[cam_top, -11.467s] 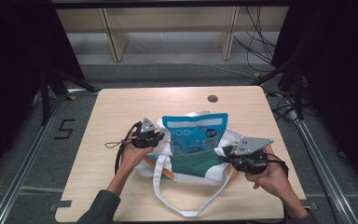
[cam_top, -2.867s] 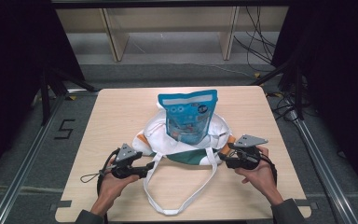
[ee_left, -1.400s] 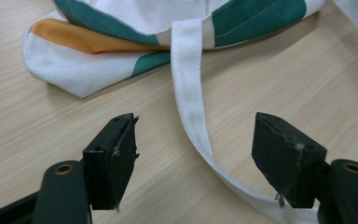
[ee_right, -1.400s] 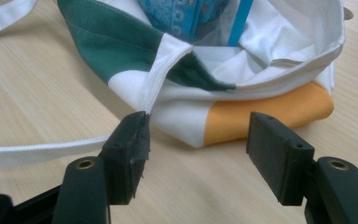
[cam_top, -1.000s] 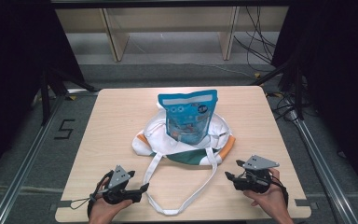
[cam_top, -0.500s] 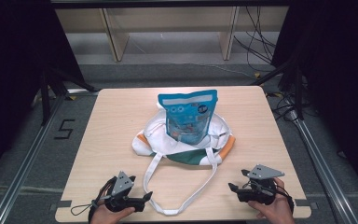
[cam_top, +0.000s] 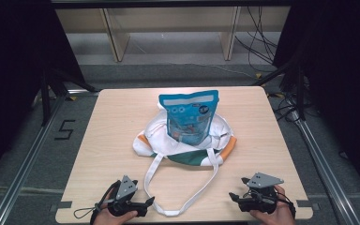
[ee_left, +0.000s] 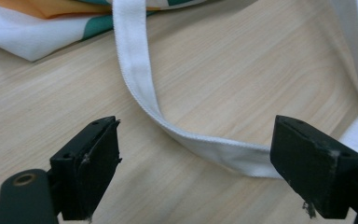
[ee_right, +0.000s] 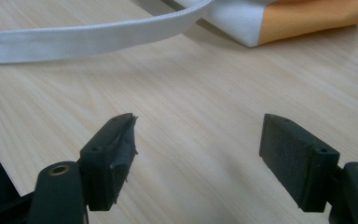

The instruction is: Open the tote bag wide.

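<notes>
Blue snack pouch stood in white tote bag mid-table. Left hand-held gripper and right hand-held gripper both wide open, empty. Strap lay slack; best pinched flat, mid-loop.

High view above near table edge facing forward-down, tool views close, perhaps sharing strap

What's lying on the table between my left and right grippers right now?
In the high view, the white strap loop of the tote bag lies between the left gripper and the right gripper, with bare wood either side. Both grippers' jaws stand open, empty.
</notes>
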Tool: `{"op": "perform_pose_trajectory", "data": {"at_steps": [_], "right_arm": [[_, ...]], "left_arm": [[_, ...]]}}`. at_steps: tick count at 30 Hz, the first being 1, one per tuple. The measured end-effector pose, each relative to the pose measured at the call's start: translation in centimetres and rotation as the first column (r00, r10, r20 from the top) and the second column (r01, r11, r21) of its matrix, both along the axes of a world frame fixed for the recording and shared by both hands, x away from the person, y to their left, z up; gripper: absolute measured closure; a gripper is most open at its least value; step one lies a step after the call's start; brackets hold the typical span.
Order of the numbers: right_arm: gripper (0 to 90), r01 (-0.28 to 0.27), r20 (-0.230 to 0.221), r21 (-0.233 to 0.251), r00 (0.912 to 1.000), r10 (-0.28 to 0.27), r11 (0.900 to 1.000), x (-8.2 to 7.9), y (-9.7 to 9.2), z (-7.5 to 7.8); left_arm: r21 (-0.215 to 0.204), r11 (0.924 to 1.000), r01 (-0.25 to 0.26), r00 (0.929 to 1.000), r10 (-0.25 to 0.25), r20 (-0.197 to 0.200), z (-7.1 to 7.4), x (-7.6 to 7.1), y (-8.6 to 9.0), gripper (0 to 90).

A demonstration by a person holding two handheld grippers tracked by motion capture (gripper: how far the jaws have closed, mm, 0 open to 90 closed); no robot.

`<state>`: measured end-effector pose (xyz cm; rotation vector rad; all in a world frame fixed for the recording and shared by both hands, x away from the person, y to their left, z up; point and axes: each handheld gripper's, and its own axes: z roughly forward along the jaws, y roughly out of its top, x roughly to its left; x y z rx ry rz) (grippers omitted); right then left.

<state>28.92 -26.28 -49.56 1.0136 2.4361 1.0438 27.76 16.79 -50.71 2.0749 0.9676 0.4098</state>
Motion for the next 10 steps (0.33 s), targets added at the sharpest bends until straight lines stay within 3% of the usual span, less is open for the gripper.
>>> {"op": "perform_pose_trajectory", "data": {"at_steps": [2, 3, 5, 9, 10], "right_arm": [[27.9, 0.004, 0.004, -0.013, 1.0000, -0.004, 0.9999, 0.02, 0.02, 0.05], [27.9, 0.002, 0.005, -0.012, 1.0000, -0.002, 0.9999, 0.03, 0.02, 0.04], [27.9, -0.003, 0.016, -0.014, 0.9999, 0.003, 0.9999, 0.08, -0.04, -0.02], [27.9, 0.002, -0.004, -0.002, 1.0000, -0.002, 1.0000, 0.05, 0.04, 0.02], [27.9, -0.008, 0.001, -0.013, 1.0000, 0.008, 0.9999, 0.12, -0.01, -0.04]], "left_arm": [[0.003, 0.9999, -0.014, 0.9999, 0.014, -0.004, -0.05, 0.02, 0.07, 15.1], [0.030, 0.9995, -0.009, 1.0000, 0.009, 0.002, -0.01, 0.09, 0.21, 15.2], [0.010, 0.9998, -0.018, 0.9998, 0.018, -0.002, -0.06, 0.08, 0.11, 15.2], [0.037, 0.9993, -0.012, 0.9999, 0.012, 0.011, 0.13, 0.23, 0.40, 15.2], [0.011, 0.9996, -0.028, 0.9996, 0.028, -0.005, 0.06, 0.14, 0.28, 15.2]]}}
